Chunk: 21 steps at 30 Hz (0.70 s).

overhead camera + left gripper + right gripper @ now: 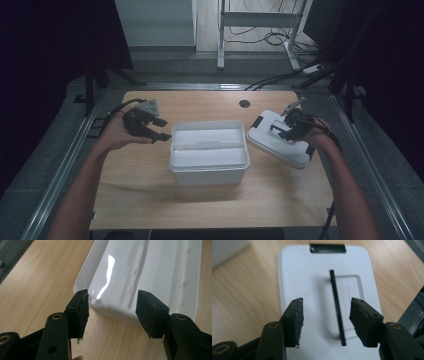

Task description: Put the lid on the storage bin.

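A white open-topped plastic box (209, 150) stands in the middle of the wooden table (150, 195). Its white lid (280, 142) lies flat to the right, with a thin black handle (336, 305) along its middle and a black clip (327, 248) at its far end. My left gripper (159, 129) hovers just left of the box, open and holding nothing. In the left gripper view the box's near end (150, 272) lies beyond the gripper (112, 307). My right gripper (277, 131) is over the lid, open. In the right gripper view the handle stands between the gripper's (325, 315) jaws, untouched.
A round cable hole (244, 103) sits near the table's far edge. Behind the table stand a white metal frame (257, 20) and floor cables (270, 37). Bare wood lies in front of the box and at the far left.
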{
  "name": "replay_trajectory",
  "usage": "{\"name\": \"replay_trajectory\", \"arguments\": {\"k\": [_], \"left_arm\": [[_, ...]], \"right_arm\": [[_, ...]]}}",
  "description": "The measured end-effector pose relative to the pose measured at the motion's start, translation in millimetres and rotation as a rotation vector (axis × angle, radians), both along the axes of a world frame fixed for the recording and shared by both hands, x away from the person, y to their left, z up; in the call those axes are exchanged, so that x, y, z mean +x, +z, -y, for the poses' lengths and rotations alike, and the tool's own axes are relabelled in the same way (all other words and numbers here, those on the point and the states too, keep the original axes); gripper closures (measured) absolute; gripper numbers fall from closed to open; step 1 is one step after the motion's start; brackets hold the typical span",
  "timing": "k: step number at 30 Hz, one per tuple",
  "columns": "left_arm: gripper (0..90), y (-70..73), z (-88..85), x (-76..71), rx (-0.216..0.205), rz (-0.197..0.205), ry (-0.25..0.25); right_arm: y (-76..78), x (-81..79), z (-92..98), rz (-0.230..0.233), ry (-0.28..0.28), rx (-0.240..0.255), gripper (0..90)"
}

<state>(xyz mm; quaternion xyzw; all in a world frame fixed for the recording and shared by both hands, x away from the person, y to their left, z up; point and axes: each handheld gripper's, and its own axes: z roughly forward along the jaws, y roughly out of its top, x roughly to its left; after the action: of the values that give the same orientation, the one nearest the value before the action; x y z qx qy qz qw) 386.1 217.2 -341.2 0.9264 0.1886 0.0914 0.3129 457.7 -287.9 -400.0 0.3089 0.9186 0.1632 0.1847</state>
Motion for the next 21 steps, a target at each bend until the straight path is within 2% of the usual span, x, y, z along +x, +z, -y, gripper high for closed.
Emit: {"name": "replay_trajectory", "arguments": {"k": [4, 5, 6, 7, 11, 13, 15, 18, 19, 20, 21], "left_arm": [[42.9, -19.7, -21.2, -5.4, 0.014, -0.030, 0.049], [42.6, -23.6, -25.0, -6.0, 0.026, -0.032, 0.045], [42.3, -28.8, -27.1, -8.0, 0.005, -0.044, 0.063], [42.0, -32.9, -29.6, -9.1, 0.012, -0.048, 0.073], [41.2, -49.0, -35.7, -11.5, 0.029, -0.074, 0.078], [40.9, -59.4, -37.3, -11.4, 0.059, -0.089, 0.084], [40.8, -68.1, -38.5, -11.1, 0.073, -0.102, 0.093], [40.7, -79.2, -39.8, -10.4, 0.086, -0.119, 0.102], [40.7, -83.4, -40.4, -9.9, 0.103, -0.125, 0.105], [40.6, -87.2, -40.4, -10.3, 0.104, -0.128, 0.113], [40.7, -90.3, -40.6, -10.4, 0.106, -0.133, 0.116]], "right_arm": [[-10.0, 18.2, -3.4, -0.057, 0.008, -0.062, 50.2], [-14.5, 22.9, -5.0, -0.079, 0.015, -0.090, 51.3], [-18.4, 26.5, -6.1, -0.093, 0.020, -0.116, 52.7], [-22.0, 30.1, -6.8, -0.108, 0.025, -0.137, 55.6], [-34.9, 40.2, -8.1, -0.158, 0.034, -0.169, 66.9], [-40.9, 43.1, -8.2, -0.186, 0.048, -0.183, 73.1], [-44.8, 45.1, -8.1, -0.186, 0.053, -0.205, 80.6], [-43.3, 46.9, -5.9, -0.174, 0.072, -0.215, 83.0], [-42.3, 46.9, -6.1, -0.170, 0.073, -0.231, 83.3], [-40.4, 47.7, -5.8, -0.181, 0.085, -0.241, 83.3], [-38.5, 47.3, -6.3, -0.174, 0.093, -0.253, 83.4]]}}
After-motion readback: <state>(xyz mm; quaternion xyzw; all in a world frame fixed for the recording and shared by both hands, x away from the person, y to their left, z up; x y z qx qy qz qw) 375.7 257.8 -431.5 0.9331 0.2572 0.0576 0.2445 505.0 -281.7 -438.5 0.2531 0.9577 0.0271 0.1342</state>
